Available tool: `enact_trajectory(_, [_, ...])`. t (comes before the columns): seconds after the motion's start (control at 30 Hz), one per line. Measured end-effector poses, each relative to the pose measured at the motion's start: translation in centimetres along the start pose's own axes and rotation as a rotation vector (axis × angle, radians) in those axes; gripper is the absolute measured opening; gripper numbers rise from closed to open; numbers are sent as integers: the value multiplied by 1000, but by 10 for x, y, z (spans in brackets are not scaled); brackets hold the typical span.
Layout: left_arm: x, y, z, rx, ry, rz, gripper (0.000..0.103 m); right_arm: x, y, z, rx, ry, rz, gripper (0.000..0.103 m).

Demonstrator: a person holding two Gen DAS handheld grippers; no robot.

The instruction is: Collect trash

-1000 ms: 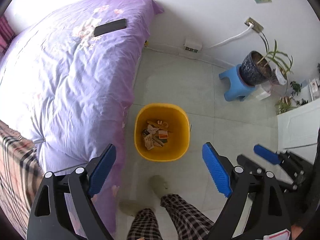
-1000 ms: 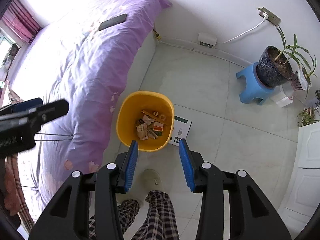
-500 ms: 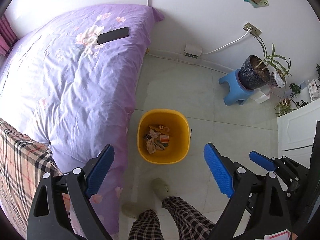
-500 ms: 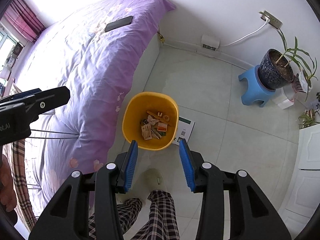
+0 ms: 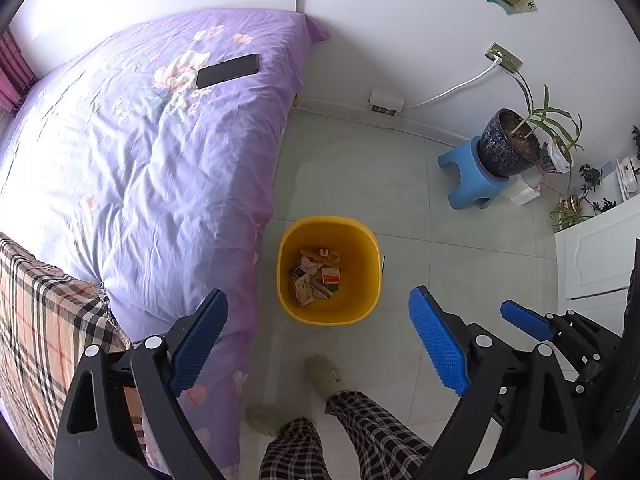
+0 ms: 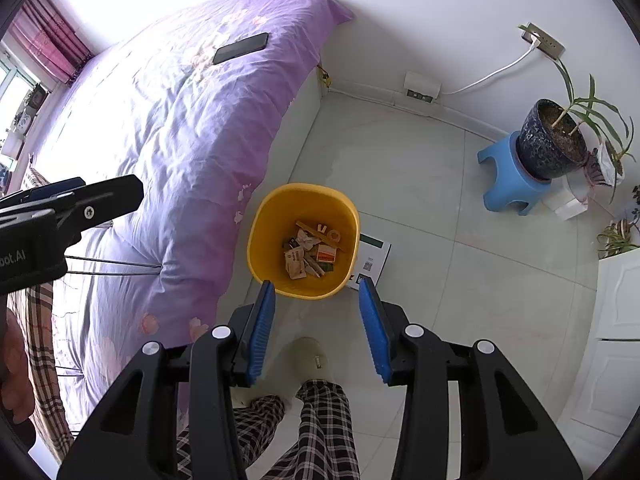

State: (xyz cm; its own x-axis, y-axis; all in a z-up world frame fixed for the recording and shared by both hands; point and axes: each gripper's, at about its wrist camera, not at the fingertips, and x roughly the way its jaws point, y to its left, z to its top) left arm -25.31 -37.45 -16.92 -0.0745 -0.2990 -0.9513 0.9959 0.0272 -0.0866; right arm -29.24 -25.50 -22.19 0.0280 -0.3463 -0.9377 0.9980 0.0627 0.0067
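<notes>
Two blue pads of the left gripper [image 5: 318, 344] are standing wide apart, released and gripping nothing, high above the yellow bin [image 5: 329, 271], which is sitting on the tiled floor [image 5: 360, 176] beside the purple bed [image 5: 140, 152] with paper scraps [image 5: 318, 276] lying inside. In the right wrist view, the right gripper [image 6: 320, 330] is hanging parted and empty above the bin's near rim; a white box [image 6: 374, 258] is lying flat, touching the bin's right side.

Upright yellow bin [image 5: 362, 268], paper scraps [image 5: 316, 274] inside, beside bed.
</notes>
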Motion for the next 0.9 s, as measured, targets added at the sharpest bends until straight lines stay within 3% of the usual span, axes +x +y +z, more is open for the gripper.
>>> enact_trajectory(0.9, [-6,-3,1,6,-4,12,92,-3,1,-4,-2,-1,5,45])
